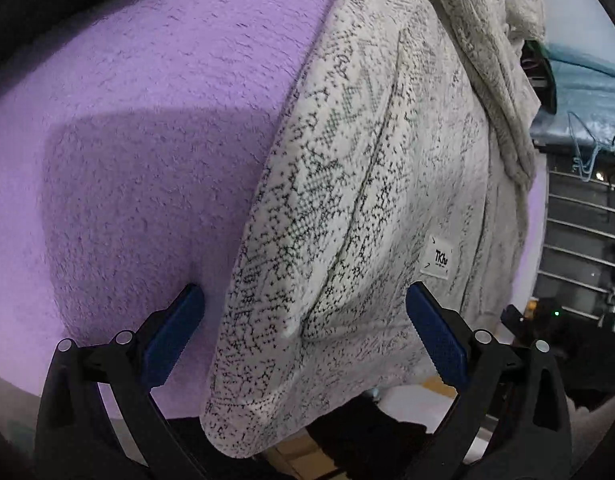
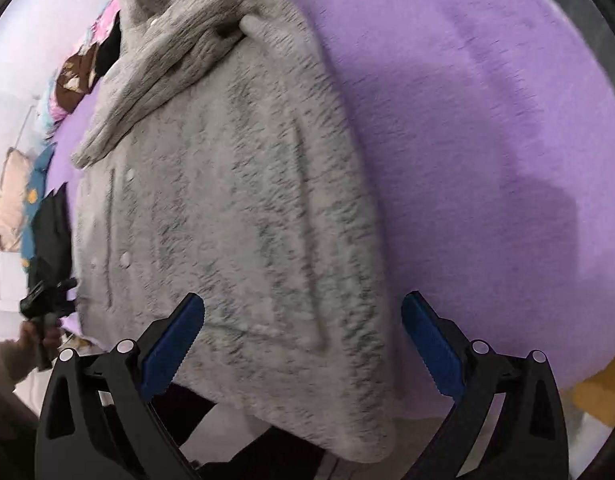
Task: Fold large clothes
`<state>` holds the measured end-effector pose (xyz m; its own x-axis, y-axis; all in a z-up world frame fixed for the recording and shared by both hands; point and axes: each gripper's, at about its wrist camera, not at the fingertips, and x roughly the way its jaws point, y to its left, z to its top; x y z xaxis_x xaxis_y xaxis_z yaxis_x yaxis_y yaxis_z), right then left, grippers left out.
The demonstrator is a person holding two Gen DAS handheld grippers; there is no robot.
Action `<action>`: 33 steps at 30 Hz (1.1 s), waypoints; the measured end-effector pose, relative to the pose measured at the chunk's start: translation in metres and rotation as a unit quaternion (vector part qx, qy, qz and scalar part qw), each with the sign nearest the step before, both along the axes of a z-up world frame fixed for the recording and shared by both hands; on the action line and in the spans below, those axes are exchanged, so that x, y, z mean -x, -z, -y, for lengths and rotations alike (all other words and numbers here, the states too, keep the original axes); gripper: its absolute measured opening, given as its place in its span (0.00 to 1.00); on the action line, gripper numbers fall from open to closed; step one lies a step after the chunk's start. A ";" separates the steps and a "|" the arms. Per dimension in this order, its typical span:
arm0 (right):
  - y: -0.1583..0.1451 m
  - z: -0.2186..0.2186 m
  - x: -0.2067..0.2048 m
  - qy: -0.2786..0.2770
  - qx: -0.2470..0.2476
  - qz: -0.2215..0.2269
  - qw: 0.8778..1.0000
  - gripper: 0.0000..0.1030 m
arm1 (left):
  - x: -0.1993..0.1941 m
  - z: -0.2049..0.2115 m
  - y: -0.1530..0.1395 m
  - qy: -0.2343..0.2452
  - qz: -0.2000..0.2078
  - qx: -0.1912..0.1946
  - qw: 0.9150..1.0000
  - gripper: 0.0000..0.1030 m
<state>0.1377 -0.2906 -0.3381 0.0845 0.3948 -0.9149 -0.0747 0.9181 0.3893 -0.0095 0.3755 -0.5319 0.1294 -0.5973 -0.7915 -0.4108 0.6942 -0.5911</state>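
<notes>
Purple blanket [image 1: 147, 100] bears a speckled coat [image 1: 367, 200] between gaping claws.

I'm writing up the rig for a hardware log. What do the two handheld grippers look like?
Both match: the left gripper and right gripper have black plastic linkage arms with silver round pivot pins, and ribbed blue pads on two fingers. No cables or markings show.

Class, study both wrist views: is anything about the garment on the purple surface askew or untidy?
Yes. The speckled grey-white garment overhangs the near edge of the purple surface, and one sleeve lies crumpled diagonally across its top. Both grippers, left and right, are open, holding nothing.
</notes>
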 end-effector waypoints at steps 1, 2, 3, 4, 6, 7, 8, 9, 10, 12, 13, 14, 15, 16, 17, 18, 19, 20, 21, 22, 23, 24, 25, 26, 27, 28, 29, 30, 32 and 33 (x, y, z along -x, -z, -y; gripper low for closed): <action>0.002 -0.004 0.001 -0.005 -0.005 -0.006 1.000 0.94 | -0.001 0.004 -0.001 0.010 0.002 0.000 1.000 0.93; 0.003 -0.008 0.003 -0.005 -0.013 -0.010 1.000 0.94 | -0.002 0.007 -0.001 0.016 0.004 0.003 1.000 0.93; 0.003 -0.010 0.004 -0.003 -0.016 -0.010 1.000 0.94 | -0.004 0.010 -0.001 0.015 0.006 0.012 1.000 0.93; 0.003 -0.012 0.005 0.001 -0.019 -0.011 1.000 0.93 | -0.002 0.008 0.000 0.002 0.007 0.034 0.999 0.93; 0.001 -0.012 0.005 0.013 -0.023 -0.017 1.000 0.88 | 0.000 0.005 0.003 -0.018 0.007 0.048 0.999 0.87; 0.000 -0.011 0.005 0.021 -0.027 -0.020 0.999 0.85 | 0.002 0.002 0.003 -0.018 0.008 0.048 0.999 0.83; -0.004 -0.009 0.006 0.026 -0.032 -0.023 0.999 0.79 | 0.003 0.001 0.002 -0.015 0.010 0.048 0.999 0.80; -0.006 -0.008 0.007 0.026 -0.035 -0.024 0.999 0.77 | 0.004 0.000 0.001 -0.009 0.011 0.047 0.999 0.74; -0.008 -0.008 0.007 0.023 -0.038 -0.023 0.999 0.73 | 0.004 0.000 0.000 0.006 0.013 0.035 0.999 0.64; -0.010 -0.007 0.008 0.019 -0.043 -0.025 0.999 0.69 | 0.002 0.003 0.000 0.028 0.014 0.017 0.999 0.57; -0.010 -0.005 0.008 0.019 -0.044 -0.026 0.999 0.69 | 0.002 0.001 0.000 0.029 0.013 0.018 0.999 0.56; -0.008 -0.006 0.007 0.016 -0.039 -0.028 0.999 0.68 | 0.001 0.000 0.001 0.031 0.013 0.017 0.999 0.55; -0.006 -0.006 0.005 0.012 -0.033 -0.031 0.999 0.68 | -0.001 0.001 0.001 0.038 0.013 0.013 0.999 0.53; -0.004 -0.008 0.004 0.008 -0.030 -0.034 0.999 0.68 | -0.001 0.000 0.001 0.042 0.012 0.011 0.999 0.52; -0.002 -0.014 0.002 0.001 -0.023 -0.037 0.999 0.68 | -0.004 0.002 0.001 0.045 0.010 0.009 0.999 0.52; 0.001 -0.018 0.001 -0.004 -0.016 -0.042 0.999 0.68 | -0.005 0.003 0.002 0.049 0.008 0.007 0.999 0.51; 0.003 -0.020 0.000 -0.008 -0.014 -0.050 0.999 0.68 | -0.006 0.002 0.002 0.049 0.005 0.009 0.999 0.51; 0.006 -0.026 -0.002 -0.012 -0.009 -0.055 0.998 0.68 | -0.006 0.001 0.003 0.042 0.003 0.015 0.999 0.51; 0.008 -0.029 -0.004 -0.015 -0.005 -0.060 0.998 0.68 | -0.006 0.002 0.003 0.035 0.004 0.022 0.999 0.50; 0.009 -0.032 -0.005 -0.018 0.000 -0.065 0.998 0.65 | -0.004 -0.002 0.005 0.030 0.005 0.029 0.999 0.48; 0.008 -0.036 -0.008 -0.019 0.009 -0.070 0.997 0.51 | -0.002 -0.005 0.006 0.027 0.006 0.036 0.999 0.44; 0.007 -0.039 -0.009 -0.020 0.023 -0.073 0.997 0.39 | -0.003 -0.005 0.005 0.027 0.006 0.039 0.999 0.38; 0.004 -0.041 -0.009 -0.019 0.032 -0.074 0.997 0.15 | 0.001 -0.007 0.004 0.031 0.008 0.041 0.999 0.30; 0.003 -0.044 -0.010 -0.015 0.025 -0.076 0.997 0.15 | -0.001 -0.005 0.001 0.037 0.012 0.043 0.998 0.28; 0.001 -0.046 -0.010 -0.011 0.019 -0.078 0.997 0.15 | -0.001 -0.005 -0.001 0.042 0.012 0.042 0.998 0.23; -0.001 -0.050 -0.011 -0.009 0.018 -0.078 0.997 0.15 | -0.002 -0.004 -0.002 0.047 0.010 0.045 0.998 0.19; -0.002 -0.055 -0.011 -0.007 0.019 -0.081 0.996 0.15 | -0.005 -0.003 -0.003 0.052 0.008 0.048 0.997 0.18; -0.003 -0.060 -0.012 -0.005 0.023 -0.083 0.996 0.15 | -0.007 -0.002 -0.004 0.058 0.005 0.050 0.997 0.16; -0.008 -0.073 -0.014 0.000 0.038 -0.084 0.996 0.15 | -0.010 -0.002 -0.006 0.068 0.000 0.056 0.996 0.14; -0.012 -0.081 -0.014 0.001 0.044 -0.082 0.996 0.15 | -0.013 -0.003 -0.007 0.073 -0.007 0.067 0.995 0.13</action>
